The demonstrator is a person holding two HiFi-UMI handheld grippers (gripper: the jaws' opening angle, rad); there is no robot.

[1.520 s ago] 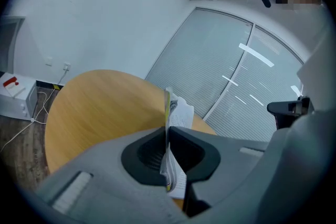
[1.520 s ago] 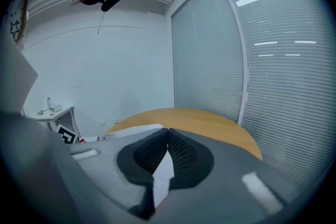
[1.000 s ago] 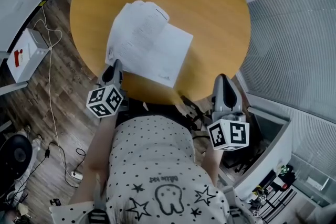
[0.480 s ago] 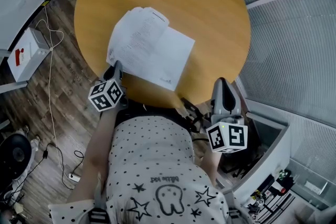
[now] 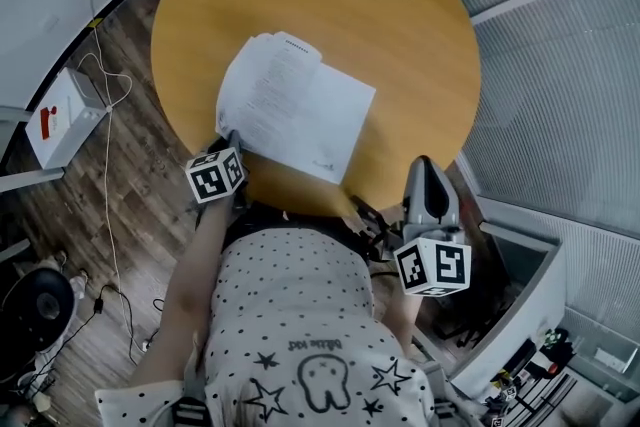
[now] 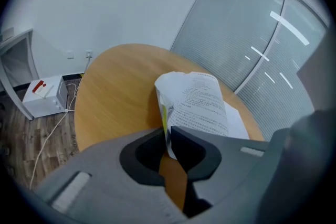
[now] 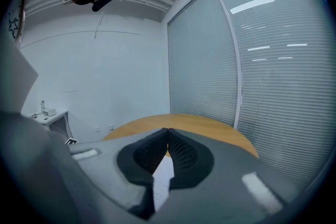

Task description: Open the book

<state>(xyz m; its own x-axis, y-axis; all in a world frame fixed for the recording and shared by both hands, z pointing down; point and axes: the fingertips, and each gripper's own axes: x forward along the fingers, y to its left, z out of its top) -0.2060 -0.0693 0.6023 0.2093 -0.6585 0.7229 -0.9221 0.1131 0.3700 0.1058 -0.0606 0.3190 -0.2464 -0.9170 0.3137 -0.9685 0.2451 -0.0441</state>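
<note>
I stand over a round, light-wood tabletop [image 5: 400, 25] on a dark wood-plank floor [image 5: 60, 215]. A plain white wall [image 6: 105, 2] rises behind it, with a small white socket [image 6: 88, 53] low down. Beside the tabletop runs a glass partition with grey horizontal blinds [image 5: 560, 95], which mirrors bright ceiling-light strips [image 6: 286, 29]. A white box with a red mark [image 5: 62, 120] sits on the floor, and a thin white cable [image 5: 106, 165] trails past it.

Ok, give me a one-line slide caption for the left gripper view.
Left gripper, jaws just easing open, around a corner of a white printed booklet on a round wooden table.
</note>
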